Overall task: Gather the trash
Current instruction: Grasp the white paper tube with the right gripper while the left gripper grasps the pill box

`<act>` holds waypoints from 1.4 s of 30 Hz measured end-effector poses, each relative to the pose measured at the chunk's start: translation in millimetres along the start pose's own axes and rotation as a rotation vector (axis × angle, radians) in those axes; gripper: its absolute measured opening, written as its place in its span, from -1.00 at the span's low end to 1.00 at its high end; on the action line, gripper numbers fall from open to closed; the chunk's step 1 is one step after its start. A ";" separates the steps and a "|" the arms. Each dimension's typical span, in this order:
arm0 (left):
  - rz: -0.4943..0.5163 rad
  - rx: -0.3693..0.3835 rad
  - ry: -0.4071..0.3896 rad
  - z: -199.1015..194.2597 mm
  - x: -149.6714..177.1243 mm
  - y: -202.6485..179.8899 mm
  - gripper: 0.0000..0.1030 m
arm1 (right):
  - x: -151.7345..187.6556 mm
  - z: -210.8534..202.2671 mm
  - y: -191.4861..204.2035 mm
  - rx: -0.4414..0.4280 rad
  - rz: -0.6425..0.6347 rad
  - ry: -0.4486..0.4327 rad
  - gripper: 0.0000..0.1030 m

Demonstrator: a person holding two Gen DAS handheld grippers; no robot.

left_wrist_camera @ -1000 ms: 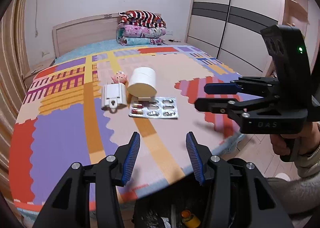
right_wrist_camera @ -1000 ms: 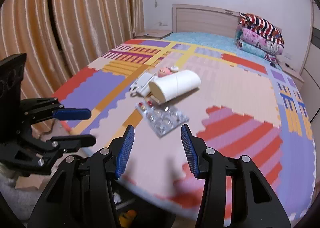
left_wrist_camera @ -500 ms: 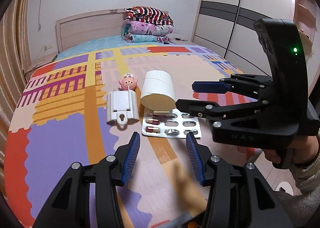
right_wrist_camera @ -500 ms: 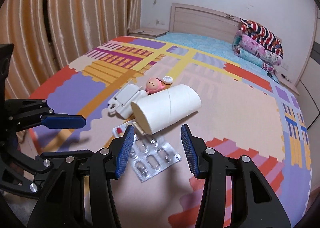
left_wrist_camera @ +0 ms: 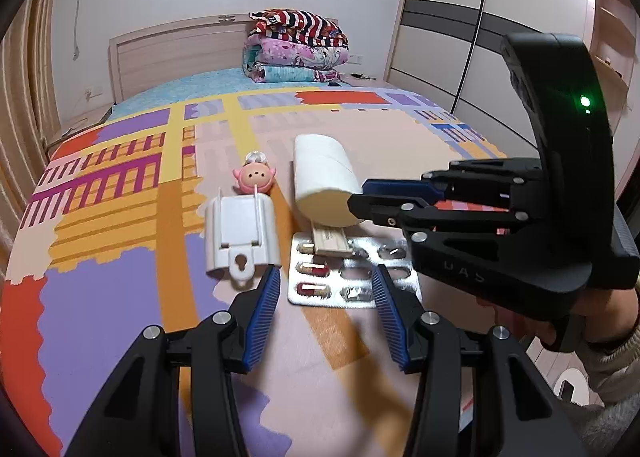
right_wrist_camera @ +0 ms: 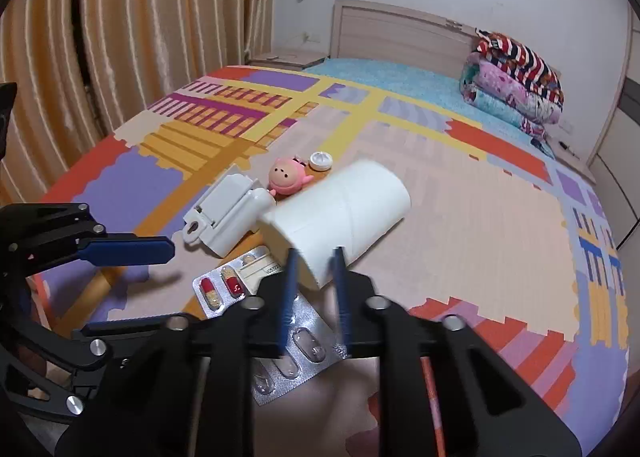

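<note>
A white paper roll (left_wrist_camera: 324,181) (right_wrist_camera: 340,213) lies on the bed mat. A silver pill blister pack (left_wrist_camera: 344,277) (right_wrist_camera: 288,341) lies in front of it, with a wooden stick (left_wrist_camera: 330,241) on its far end. My left gripper (left_wrist_camera: 326,309) is open, its fingertips at the blister's near edge. My right gripper (right_wrist_camera: 314,289) (left_wrist_camera: 360,201) is open with narrowed jaws, its fingertips at the roll's near end, above the blister; I cannot tell whether they touch the roll.
A white plastic holder (left_wrist_camera: 240,237) (right_wrist_camera: 224,217), a pink pig toy (left_wrist_camera: 254,177) (right_wrist_camera: 286,177) and a small white cap (right_wrist_camera: 321,160) lie left of the roll. Folded blankets (left_wrist_camera: 296,47) are stacked at the headboard. Curtains (right_wrist_camera: 120,37) hang left; a wardrobe (left_wrist_camera: 480,37) stands right.
Both grippers moved forward over the bed to the items. My right gripper's jaws narrowed from wide open and now sit at the roll's end. My left gripper reached the blister pack.
</note>
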State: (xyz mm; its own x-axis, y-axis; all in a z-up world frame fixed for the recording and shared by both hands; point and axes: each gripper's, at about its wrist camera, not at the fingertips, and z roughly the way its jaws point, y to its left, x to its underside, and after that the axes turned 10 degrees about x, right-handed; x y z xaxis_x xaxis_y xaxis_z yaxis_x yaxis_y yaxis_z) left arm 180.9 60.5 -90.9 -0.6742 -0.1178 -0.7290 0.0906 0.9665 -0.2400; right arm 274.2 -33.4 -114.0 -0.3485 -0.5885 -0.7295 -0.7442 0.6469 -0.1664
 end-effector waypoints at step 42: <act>0.062 -0.076 -0.032 -12.9 -18.4 -24.2 -0.57 | 13.5 -59.3 -44.1 0.023 0.129 -0.154 -0.97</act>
State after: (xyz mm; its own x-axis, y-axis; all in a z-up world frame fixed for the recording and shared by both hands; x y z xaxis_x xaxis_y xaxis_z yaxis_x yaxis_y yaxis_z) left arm 181.7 42.2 -63.4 -0.6455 -0.0628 -0.7612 0.0747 0.9867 -0.1447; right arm 268.5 -98.6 -77.1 -0.3478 -0.4196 -0.8384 -0.6849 0.7244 -0.0785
